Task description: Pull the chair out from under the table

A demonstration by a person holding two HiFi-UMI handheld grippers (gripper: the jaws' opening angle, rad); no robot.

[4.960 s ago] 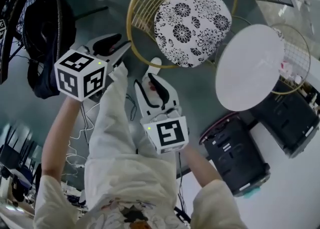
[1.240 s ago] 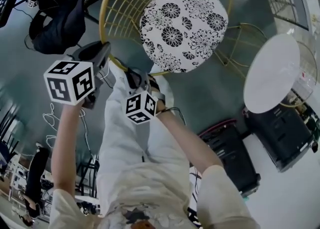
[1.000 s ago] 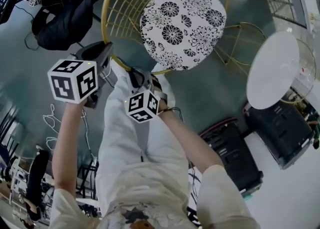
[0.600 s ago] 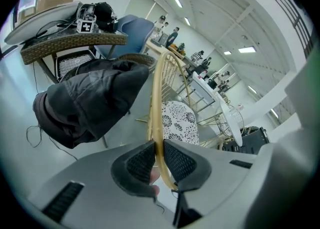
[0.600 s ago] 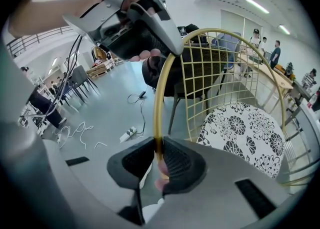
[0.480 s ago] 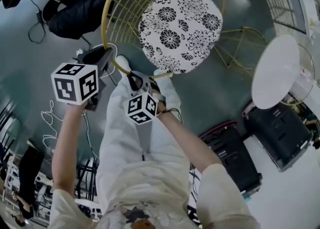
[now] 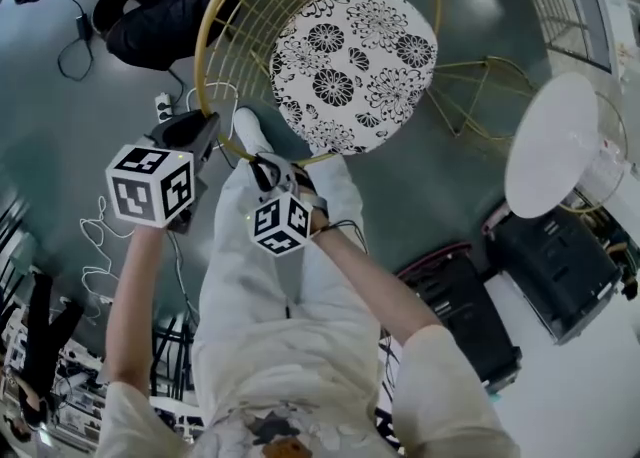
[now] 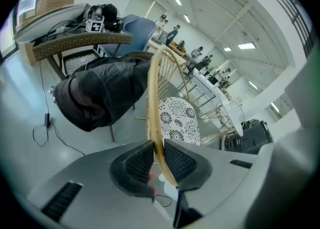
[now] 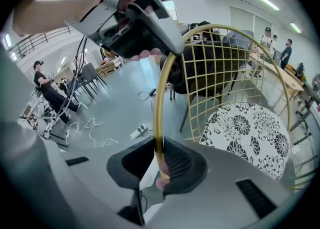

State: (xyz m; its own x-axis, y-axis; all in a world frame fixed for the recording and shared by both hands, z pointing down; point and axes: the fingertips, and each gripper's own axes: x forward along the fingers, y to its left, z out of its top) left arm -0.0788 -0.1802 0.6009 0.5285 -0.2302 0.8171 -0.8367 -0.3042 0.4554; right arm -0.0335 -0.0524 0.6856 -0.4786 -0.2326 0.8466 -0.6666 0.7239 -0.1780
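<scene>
So that the chair (image 7: 350, 56) can be pulled from the tabletop (image 7: 550, 141) beyond them, the left tongs (image 8: 158, 159) and right tongs (image 9: 159, 160) each pinch its rim (image 8: 152, 88).

Earlier my left gripper (image 8: 158, 159) and right gripper (image 9: 159, 160) hung free of it; now both clamp the chair (image 7: 350, 66) rim, and the chair sits farther from the table (image 7: 551, 146).

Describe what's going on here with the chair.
A person holds a gripper in each hand. The left gripper and the right gripper are both shut on the gold rim of a wire chair. The chair, with its flowered cushion, stands apart from the round white table, not under it.
</scene>
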